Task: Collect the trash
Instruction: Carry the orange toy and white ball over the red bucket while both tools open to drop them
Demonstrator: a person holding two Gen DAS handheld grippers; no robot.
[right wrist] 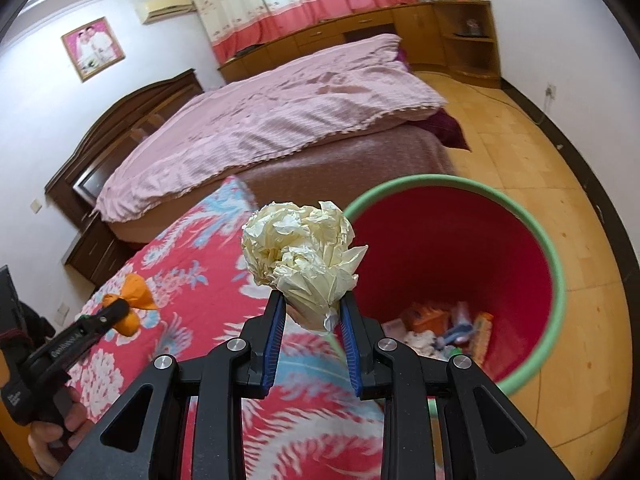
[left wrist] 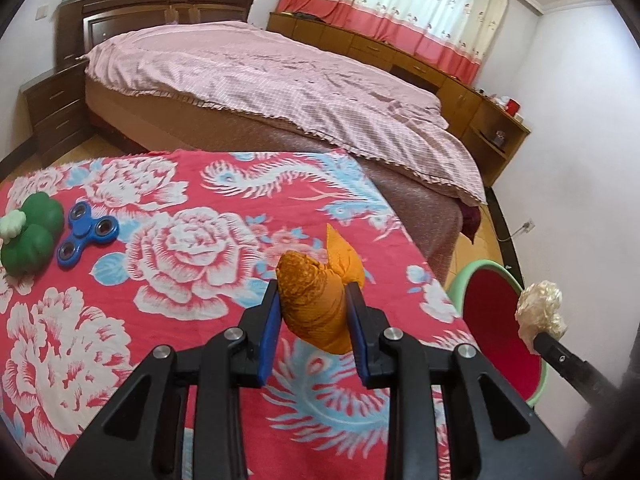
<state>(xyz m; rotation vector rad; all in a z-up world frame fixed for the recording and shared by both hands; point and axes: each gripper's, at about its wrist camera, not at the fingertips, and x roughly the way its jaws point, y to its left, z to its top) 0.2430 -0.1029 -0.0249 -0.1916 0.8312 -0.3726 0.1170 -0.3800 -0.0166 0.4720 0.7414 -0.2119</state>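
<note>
- landmark: red bin (right wrist: 452, 256) with a green rim, standing on the wood floor just beside the corner of the red floral cloth (left wrist: 168, 280).
- right gripper (right wrist: 312, 312) clamped narrow on a crumpled cream paper ball (right wrist: 300, 252); pads pinch its lower tail, so the bulk stands proud above the fingers.
- that ball hangs at the bin's near rim, not yet over the open mouth. judgement: it is carried high so it clears the rim before the drop.
- left gripper (left wrist: 314, 312) closed on an orange crumpled wad (left wrist: 316, 300), squeezed at its waist, one pointed end sticking up past the pads.
- the wad is lifted off the cloth, on the cloth side of the bin, farther from it than the paper ball.
- bin already holds mixed scraps at the bottom, so both pieces likely go there, right hand first.
- green toy pepper (left wrist: 30, 236) and blue fidget spinner (left wrist: 86, 234) lie well away from the bin on the cloth's far side; they look like keepers, not trash.
- risk: the paper ball's thin grip may slip early, onto the cloth edge.
</note>
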